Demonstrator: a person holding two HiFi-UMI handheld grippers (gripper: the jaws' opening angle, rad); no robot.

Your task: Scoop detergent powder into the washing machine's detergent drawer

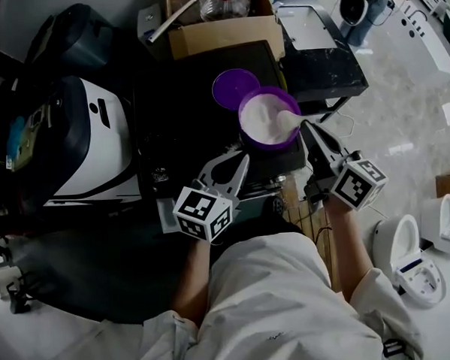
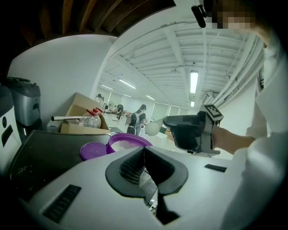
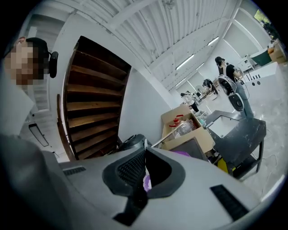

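A purple tub (image 1: 268, 119) full of white powder stands on a dark top, with its purple lid (image 1: 234, 88) lying just behind it. My right gripper (image 1: 305, 124) is shut on the handle of a white scoop (image 1: 288, 119), whose bowl is over the powder at the tub's right rim. In the left gripper view the scoop (image 2: 153, 128) hangs above the tub (image 2: 126, 143). My left gripper (image 1: 245, 159) is shut and empty, just in front of the tub. In the right gripper view the jaws (image 3: 144, 150) are pressed together on the thin handle.
A white and dark appliance (image 1: 87, 141) stands at the left. A cardboard box (image 1: 224, 25) with bottles is behind the tub, and a dark stand (image 1: 320, 54) is to its right. Pale floor with white devices (image 1: 414, 263) lies at the right.
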